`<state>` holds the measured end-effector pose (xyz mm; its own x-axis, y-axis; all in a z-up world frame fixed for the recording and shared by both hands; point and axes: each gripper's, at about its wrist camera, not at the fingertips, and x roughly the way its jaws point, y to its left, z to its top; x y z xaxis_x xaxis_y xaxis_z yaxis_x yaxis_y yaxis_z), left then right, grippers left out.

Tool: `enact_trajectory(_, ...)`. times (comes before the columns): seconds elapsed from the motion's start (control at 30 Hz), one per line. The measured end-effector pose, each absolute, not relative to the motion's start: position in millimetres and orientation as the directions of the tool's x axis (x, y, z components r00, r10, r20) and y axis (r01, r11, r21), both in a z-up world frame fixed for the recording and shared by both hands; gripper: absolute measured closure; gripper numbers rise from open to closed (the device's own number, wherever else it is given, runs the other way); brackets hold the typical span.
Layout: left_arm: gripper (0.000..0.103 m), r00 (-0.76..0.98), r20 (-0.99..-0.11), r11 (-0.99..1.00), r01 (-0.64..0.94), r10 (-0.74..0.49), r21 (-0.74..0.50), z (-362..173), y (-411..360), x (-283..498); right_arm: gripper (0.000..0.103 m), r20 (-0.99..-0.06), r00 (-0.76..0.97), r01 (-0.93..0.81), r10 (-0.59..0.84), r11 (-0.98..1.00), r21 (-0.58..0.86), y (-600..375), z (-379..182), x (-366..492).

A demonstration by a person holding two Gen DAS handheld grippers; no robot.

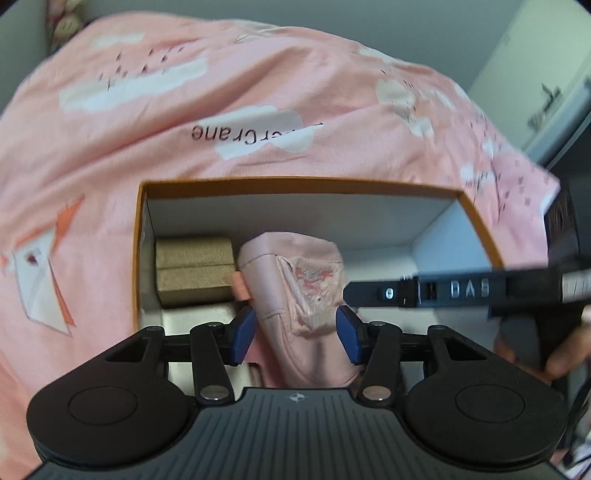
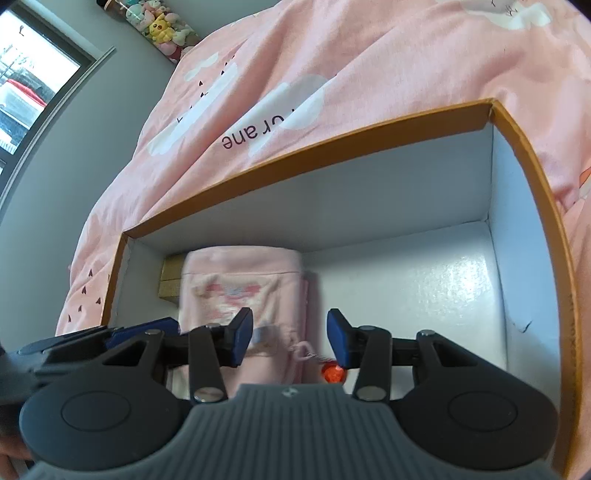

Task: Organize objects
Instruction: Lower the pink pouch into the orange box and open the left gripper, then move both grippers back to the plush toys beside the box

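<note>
An open box with an orange rim (image 1: 295, 183) and white inside lies on a pink bedspread. A pink fabric pouch (image 1: 295, 280) stands inside it, beside a tan box (image 1: 194, 269) at the left wall. My left gripper (image 1: 295, 330) is open, its blue pads flanking the pouch's lower part with small gaps. A black finger (image 1: 424, 293) of my right gripper reaches in from the right. In the right wrist view, my right gripper (image 2: 290, 334) is open over the pouch (image 2: 240, 291). A red bead (image 2: 332, 373) on the pouch's string lies near its right pad.
The box's right half (image 2: 424, 295) holds nothing but white floor. The bedspread (image 1: 258, 92) with white clouds surrounds the box (image 2: 332, 136). A window (image 2: 29, 92) and plush toys (image 2: 159, 26) are far left. A white cabinet (image 1: 535, 85) stands at the right. A hand (image 1: 561, 358) holds the right gripper.
</note>
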<state>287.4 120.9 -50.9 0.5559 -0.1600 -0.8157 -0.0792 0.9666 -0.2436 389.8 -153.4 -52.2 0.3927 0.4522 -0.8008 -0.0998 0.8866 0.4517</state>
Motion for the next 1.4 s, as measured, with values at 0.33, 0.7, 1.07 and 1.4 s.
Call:
enact_trajectory(0.33, 0.066, 0.514, -0.848, 0.985, -0.031, -0.13, -0.169, -58.9, 114.7, 291.1, 0.064, -0.808, 0.387, -0.083, 0.444, 0.889, 0.449, -146.4, -56.0, 394.4)
enact_trajectory(0.7, 0.073, 0.491, -0.86, 0.986, -0.003, -0.142, -0.164, -61.7, 113.3, 292.7, 0.077, -0.816, 0.367, -0.264, 0.446, 0.892, 0.368, -123.0, -48.4, 396.7)
enact_trajectory(1.07, 0.076, 0.453, -0.856, 0.956, -0.027, -0.25, -0.293, -78.3, 117.3, 294.3, 0.073, -0.82, 0.403, -0.269, 0.407, 0.909, 0.319, -116.0, -52.3, 395.3)
enact_trajectory(1.4, 0.062, 0.522, -0.813, 0.949, -0.02, -0.258, -0.314, -61.9, 120.2, 280.6, 0.053, -0.806, 0.469, -0.278, 0.361, 0.926, 0.254, -117.5, -28.8, 374.0)
